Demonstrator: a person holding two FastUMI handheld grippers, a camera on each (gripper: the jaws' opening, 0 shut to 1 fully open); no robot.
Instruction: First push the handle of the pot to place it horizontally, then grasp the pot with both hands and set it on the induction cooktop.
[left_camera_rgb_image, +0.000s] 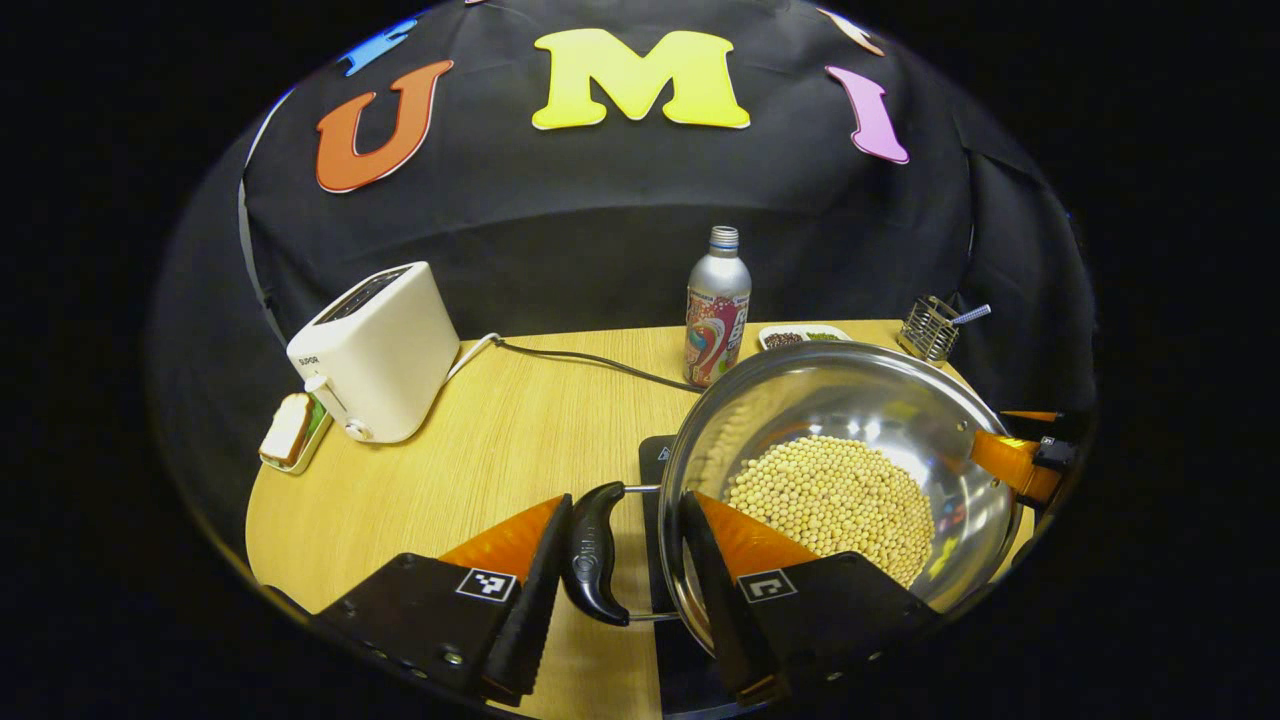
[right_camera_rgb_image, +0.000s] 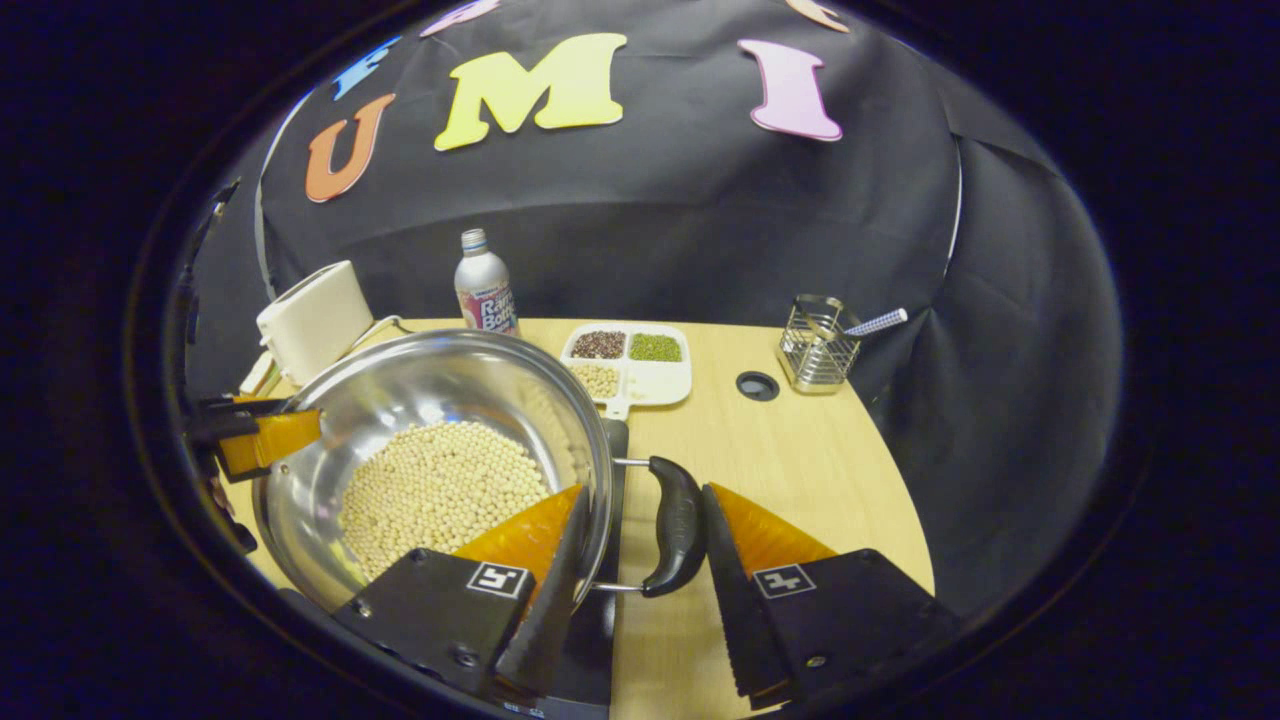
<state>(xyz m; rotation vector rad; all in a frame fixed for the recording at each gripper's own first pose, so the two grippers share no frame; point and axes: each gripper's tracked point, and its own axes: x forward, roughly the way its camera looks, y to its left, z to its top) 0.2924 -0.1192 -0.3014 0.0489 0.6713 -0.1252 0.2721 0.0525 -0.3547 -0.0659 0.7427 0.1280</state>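
Wooden table (left_camera_rgb_image: 480, 450) carries everything; landmark = the steel pot (left_camera_rgb_image: 860, 400), sitting w/ its base over the dark induction cooktop (left_camera_rgb_image: 655, 460), whose edge peeks out under the pot's rim on the side nearest the toaster. Pot is approx. half full of pale beans (left_camera_rgb_image: 830, 495). Cream toaster (left_camera_rgb_image: 375, 350) stands well apart from the pot, cord trailing toward it; slice of bread on a small tray just beside the toaster, on its far side from the pot. Drink bottle (left_camera_rgb_image: 717, 305) upright just behind the pot; divided snack tray (right_camera_rgb_image: 625, 365) also behind the pot, near the bottle; wire utensil holder (right_camera_rgb_image: 815, 355) further off past that tray. Left gripper (left_camera_rgb_image: 620, 560): jaws apart, straddling the pot's black side handle (left_camera_rgb_image: 595, 555) and rim, not pressing on either. Right gripper (right_camera_rgb_image: 640, 540): jaws apart too, one finger inside the rim, the other outside the opposite black handle (right_camera_rgb_image: 675, 525), handle loose in the gap.
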